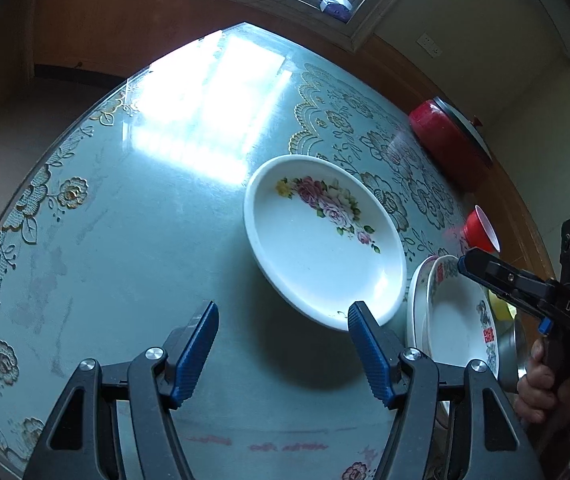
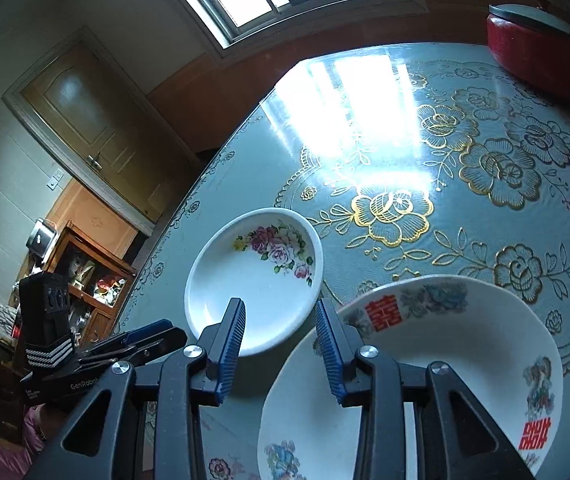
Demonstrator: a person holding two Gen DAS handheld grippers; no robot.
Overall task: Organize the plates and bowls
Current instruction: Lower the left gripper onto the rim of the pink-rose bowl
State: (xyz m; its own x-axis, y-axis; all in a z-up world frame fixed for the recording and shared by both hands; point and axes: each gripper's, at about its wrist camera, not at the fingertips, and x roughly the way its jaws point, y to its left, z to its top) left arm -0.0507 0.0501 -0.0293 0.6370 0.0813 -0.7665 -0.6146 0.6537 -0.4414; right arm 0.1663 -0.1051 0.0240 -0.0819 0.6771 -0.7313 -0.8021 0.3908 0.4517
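Rose-pattern plate (image 1: 325, 240): white, shallow, flat on the desk (image 1: 125, 240) toward its middle, nothing in it. Red-character plate (image 2: 425, 368): white, near the desk's near edge just beside the rose-pattern plate, stacked on another white dish (image 1: 417, 308). Left gripper (image 1: 283, 354): jaws wide apart, holding nothing, just short of the rose-pattern plate's near rim. Right gripper (image 2: 281, 354): jaws parted, holding nothing, over the red-character plate's rim. Red pot (image 1: 449, 148) with lid and red cup (image 1: 481, 230): along the desk's far right edge.
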